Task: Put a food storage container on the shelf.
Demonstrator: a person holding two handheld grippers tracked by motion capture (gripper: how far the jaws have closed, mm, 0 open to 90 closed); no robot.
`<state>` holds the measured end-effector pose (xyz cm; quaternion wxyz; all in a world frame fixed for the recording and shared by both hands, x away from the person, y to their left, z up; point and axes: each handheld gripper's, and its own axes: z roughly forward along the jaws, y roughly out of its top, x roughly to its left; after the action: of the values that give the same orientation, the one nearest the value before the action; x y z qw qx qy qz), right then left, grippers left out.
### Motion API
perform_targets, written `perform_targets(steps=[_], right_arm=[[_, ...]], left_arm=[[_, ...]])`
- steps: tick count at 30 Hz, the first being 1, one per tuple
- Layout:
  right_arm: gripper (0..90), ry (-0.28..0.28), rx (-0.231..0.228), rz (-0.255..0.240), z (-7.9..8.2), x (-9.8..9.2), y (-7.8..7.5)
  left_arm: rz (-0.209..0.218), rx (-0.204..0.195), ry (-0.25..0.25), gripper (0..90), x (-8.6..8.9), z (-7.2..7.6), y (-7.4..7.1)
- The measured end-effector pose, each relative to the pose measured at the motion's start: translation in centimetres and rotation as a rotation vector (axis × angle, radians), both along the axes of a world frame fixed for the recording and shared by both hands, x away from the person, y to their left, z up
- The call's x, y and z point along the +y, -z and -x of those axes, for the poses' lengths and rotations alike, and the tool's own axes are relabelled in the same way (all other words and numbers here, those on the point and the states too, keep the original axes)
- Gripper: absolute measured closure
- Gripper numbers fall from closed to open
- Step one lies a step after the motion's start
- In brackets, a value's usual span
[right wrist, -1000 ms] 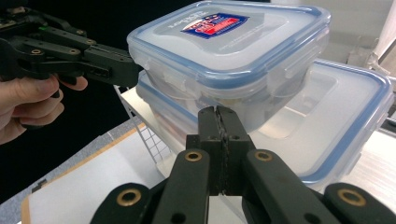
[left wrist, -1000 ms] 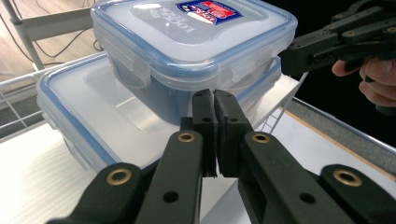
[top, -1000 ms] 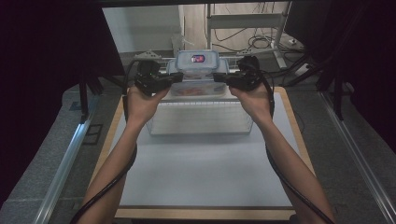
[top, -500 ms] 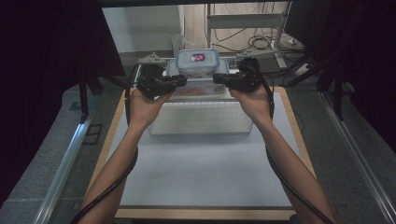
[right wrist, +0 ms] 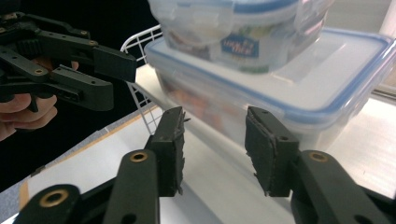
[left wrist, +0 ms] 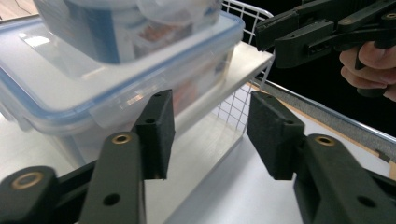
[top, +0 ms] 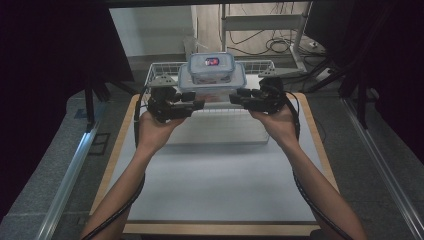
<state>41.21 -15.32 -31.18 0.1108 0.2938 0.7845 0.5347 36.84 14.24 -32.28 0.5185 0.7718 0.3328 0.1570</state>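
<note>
A small lidded food box (top: pixel 211 65) sits stacked on a larger clear box with a blue-rimmed lid (top: pixel 212 82), both on the white top of a wire rack (top: pixel 160 67). My left gripper (top: pixel 200 105) and right gripper (top: pixel 235 100) face each other just in front of and below the stack. In the left gripper view my left gripper (left wrist: pixel 210 135) is open, the large box (left wrist: pixel 93 93) beyond its jaws. In the right gripper view my right gripper (right wrist: pixel 217 151) is open before the large box (right wrist: pixel 289 79). Both pairs of jaws have just been opening, with nothing between them.
A clear panel (top: pixel 225 130) stands under the rack's front edge. The white mat (top: pixel 215 180) with a wooden border reaches toward the person. Dark curtains hang at both sides, and metal rails (top: pixel 65 175) run along the table.
Both grippers have dropped and drawn back toward the person from the sides of the large box, and their jaws have opened. The stacked boxes have stayed in place on the rack.
</note>
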Motion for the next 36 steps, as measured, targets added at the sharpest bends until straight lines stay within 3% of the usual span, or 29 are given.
perform_targets(steps=[7,19,23,36], right_arm=[[47.5,-0.015,-0.008,0.024,1.2,-0.2,1.0],[36.1,-0.045,-0.026,0.071,3.3,-0.2,2.8],[32.3,-0.06,-0.02,0.081,4.0,-0.1,3.4],[21.2,-0.077,-0.024,0.133,6.0,-0.2,5.6]], left_arm=[[-0.033,-0.019,0.026,42.0,-0.2,1.6,1.3],[-0.065,-0.03,0.028,28.9,0.0,3.8,3.7],[-0.099,-0.033,0.038,25.0,-0.3,4.7,4.6],[-0.096,-0.014,0.042,15.2,-0.6,6.9,6.9]])
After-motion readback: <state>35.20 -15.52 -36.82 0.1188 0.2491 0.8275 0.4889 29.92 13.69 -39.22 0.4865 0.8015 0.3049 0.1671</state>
